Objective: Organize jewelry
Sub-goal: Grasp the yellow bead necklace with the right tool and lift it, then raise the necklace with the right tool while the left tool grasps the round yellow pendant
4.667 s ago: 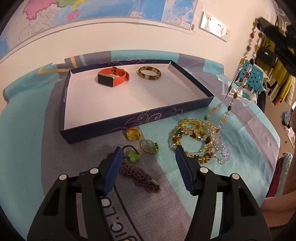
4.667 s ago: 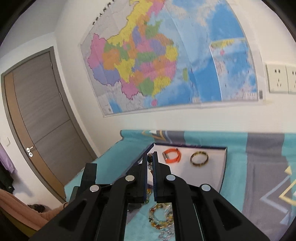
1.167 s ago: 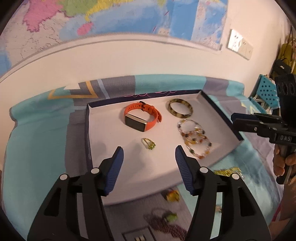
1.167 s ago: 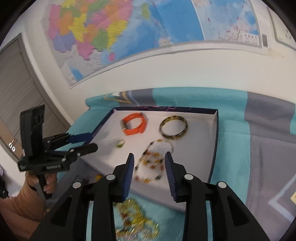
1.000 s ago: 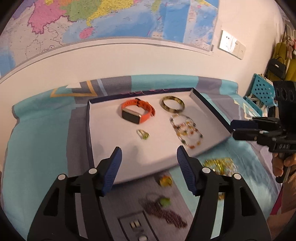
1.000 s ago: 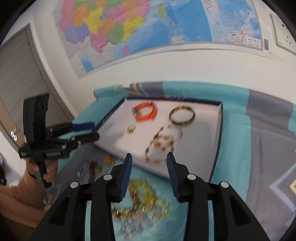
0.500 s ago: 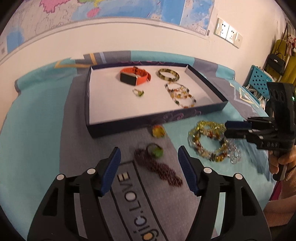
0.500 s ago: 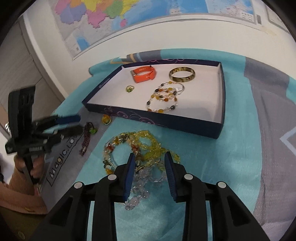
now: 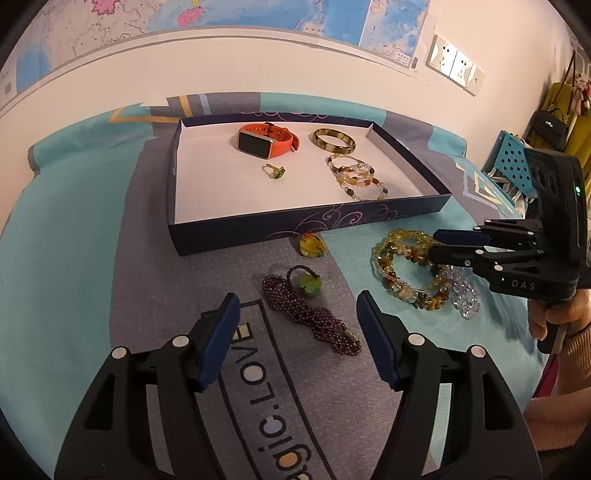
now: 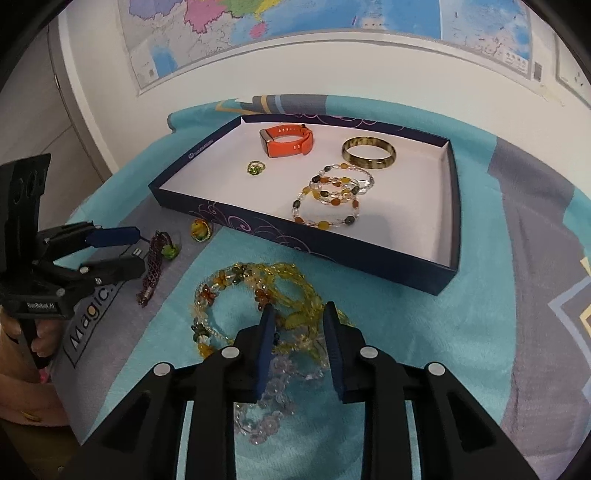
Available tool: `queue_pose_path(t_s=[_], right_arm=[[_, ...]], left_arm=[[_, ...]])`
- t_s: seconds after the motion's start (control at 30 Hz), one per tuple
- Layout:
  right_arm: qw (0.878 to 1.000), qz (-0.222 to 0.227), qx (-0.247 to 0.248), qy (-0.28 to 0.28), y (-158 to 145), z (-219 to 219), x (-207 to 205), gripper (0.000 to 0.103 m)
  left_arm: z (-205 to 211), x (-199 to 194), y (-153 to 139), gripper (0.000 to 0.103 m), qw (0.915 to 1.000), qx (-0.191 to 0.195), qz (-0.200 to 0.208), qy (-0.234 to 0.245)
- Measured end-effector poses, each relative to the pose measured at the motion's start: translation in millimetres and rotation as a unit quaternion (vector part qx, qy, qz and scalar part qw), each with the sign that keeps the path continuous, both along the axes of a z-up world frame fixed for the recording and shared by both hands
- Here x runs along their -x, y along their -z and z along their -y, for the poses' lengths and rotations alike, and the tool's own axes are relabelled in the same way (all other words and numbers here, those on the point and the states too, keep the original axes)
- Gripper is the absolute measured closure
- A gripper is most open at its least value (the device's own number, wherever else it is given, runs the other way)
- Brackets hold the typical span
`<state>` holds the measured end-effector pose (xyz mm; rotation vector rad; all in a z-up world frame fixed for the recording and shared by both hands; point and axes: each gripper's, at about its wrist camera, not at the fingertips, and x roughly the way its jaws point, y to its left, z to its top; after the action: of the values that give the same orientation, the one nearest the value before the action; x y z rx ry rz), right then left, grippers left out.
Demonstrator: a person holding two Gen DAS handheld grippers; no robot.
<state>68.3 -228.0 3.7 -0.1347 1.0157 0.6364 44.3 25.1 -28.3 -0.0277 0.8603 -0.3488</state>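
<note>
A dark blue tray (image 9: 236, 230) (image 10: 369, 254) holds an orange watch (image 9: 267, 140), a brown bangle (image 9: 334, 140), a small ring (image 9: 274, 171) and a beaded necklace (image 9: 356, 177). In front lie a yellow ring (image 9: 312, 246), a green bead ring (image 9: 308, 284), a purple bead chain (image 9: 314, 317) and a pile of amber, yellow and clear bead strands (image 9: 410, 266) (image 10: 258, 295). My left gripper (image 9: 297, 332) is open just short of the purple chain. My right gripper (image 10: 299, 332) is open with its fingers low over the bead pile.
A teal and grey cloth (image 9: 74, 258) covers the table. A white wall with a map (image 9: 221, 14) stands behind the tray. A blue chair (image 9: 513, 166) and hanging bags (image 9: 554, 122) are at the far right.
A ring and a beaded necklace now lie in the tray. Both grippers came back from the tray to the loose jewelry; the right one has dropped low over the bead pile.
</note>
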Motion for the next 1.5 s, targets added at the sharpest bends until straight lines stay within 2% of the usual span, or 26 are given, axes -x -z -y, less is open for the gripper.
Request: queue_pose_path(t_s=[0.07, 0.1, 0.2, 0.53, 0.87, 1.07, 1.27, 1.37, 1.5], right_arm=[[1.000, -0.005, -0.009, -0.003, 1.2, -0.5, -1.2, 0.084], [1.000, -0.005, -0.015, -0.006, 0.2, -0.4, -0.6, 0.093], [1.000, 0.006, -0.011, -0.002, -4.0, -1.5, 2.7, 0.098], [0.995, 0.017, -0.097, -0.001, -40.0, 16.2, 10.2, 0.099], [0.989, 0.032, -0.143, -0.011, -66.5, 21.1, 14.6, 0.099], [0.987, 0.047, -0.151, -0.013, -78.7, 24.4, 14.8, 0.099], [0.989, 0.034, -0.143, -0.001, -69.4, 30.1, 12.2, 0.099], [0.987, 0.031, -0.156, 0.005, -70.2, 36.9, 11.8, 0.099], [0.983, 0.048, -0.177, 0.010, -85.6, 43.6, 10.9, 0.099]], left_arm=[[0.8, 0.0, 0.7, 0.038, 1.0000, -0.001, -0.001, 0.002], [1.0, 0.0, 0.8, 0.038, 1.0000, -0.001, -0.001, 0.002], [-0.2, -0.3, 0.6, 0.038, 1.0000, -0.004, 0.000, 0.002], [13.1, -17.3, -4.8, 0.039, 0.9994, -0.026, 0.009, 0.020], [32.3, -43.8, 3.0, 0.047, 0.9986, -0.034, -0.014, 0.038], [35.2, -47.3, 5.8, 0.049, 0.9985, -0.034, -0.017, 0.040], [35.4, -46.7, 5.9, 0.049, 0.9985, -0.033, -0.018, 0.040], [36.8, -47.3, 5.7, 0.049, 0.9984, -0.033, -0.017, 0.043], [38.5, -50.6, 6.2, 0.052, 0.9981, -0.036, -0.018, 0.047]])
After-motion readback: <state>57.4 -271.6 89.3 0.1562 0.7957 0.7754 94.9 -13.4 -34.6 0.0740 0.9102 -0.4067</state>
